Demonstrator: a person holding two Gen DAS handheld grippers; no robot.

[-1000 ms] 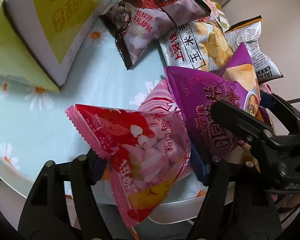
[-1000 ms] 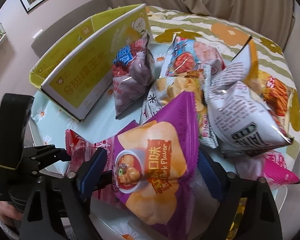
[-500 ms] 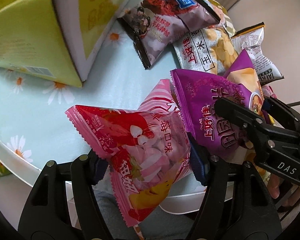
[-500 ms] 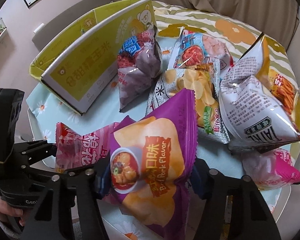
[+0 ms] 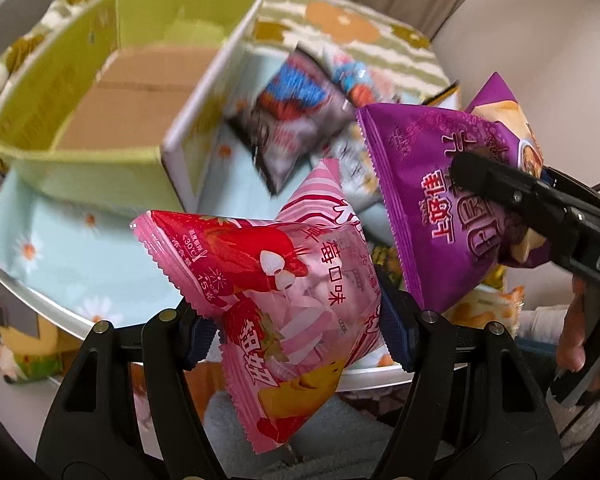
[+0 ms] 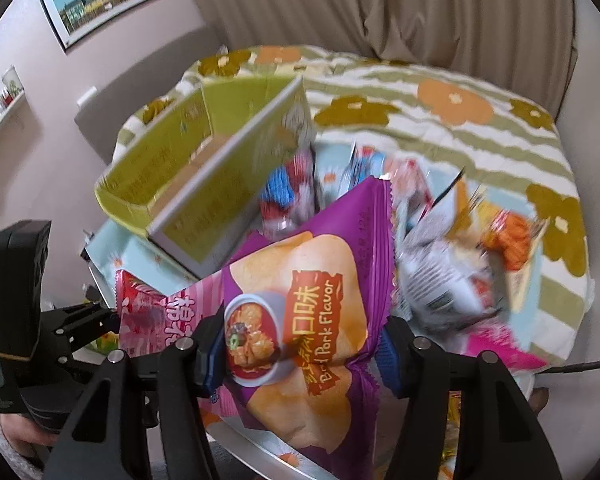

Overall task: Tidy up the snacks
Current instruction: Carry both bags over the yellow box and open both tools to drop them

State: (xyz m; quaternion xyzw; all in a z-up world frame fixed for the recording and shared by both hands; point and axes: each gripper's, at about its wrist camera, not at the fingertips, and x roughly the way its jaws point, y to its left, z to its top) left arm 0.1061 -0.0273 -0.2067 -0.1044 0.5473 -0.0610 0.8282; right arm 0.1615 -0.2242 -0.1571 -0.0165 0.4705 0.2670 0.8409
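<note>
My left gripper (image 5: 296, 328) is shut on a pink strawberry snack bag (image 5: 284, 280) and holds it up in the air near the table's front edge. My right gripper (image 6: 300, 356) is shut on a purple chip bag (image 6: 312, 312), also lifted; the same bag (image 5: 452, 208) shows at the right of the left wrist view. The pink bag (image 6: 156, 312) sits left of it in the right wrist view. An open yellow-green cardboard box (image 5: 132, 92) stands at the back left, its inside bare.
Several snack bags lie on the light blue daisy tablecloth (image 5: 80, 248): a dark bag (image 5: 292, 128), a white bag (image 6: 440, 280) and a magenta one (image 6: 496, 352). A green and orange flowered bed (image 6: 460, 112) lies behind the table. The table rim (image 5: 40, 300) is near.
Both grippers have risen and drawn back with their bags. The box's open inside has come into view, and the table bags look farther and blurred.
</note>
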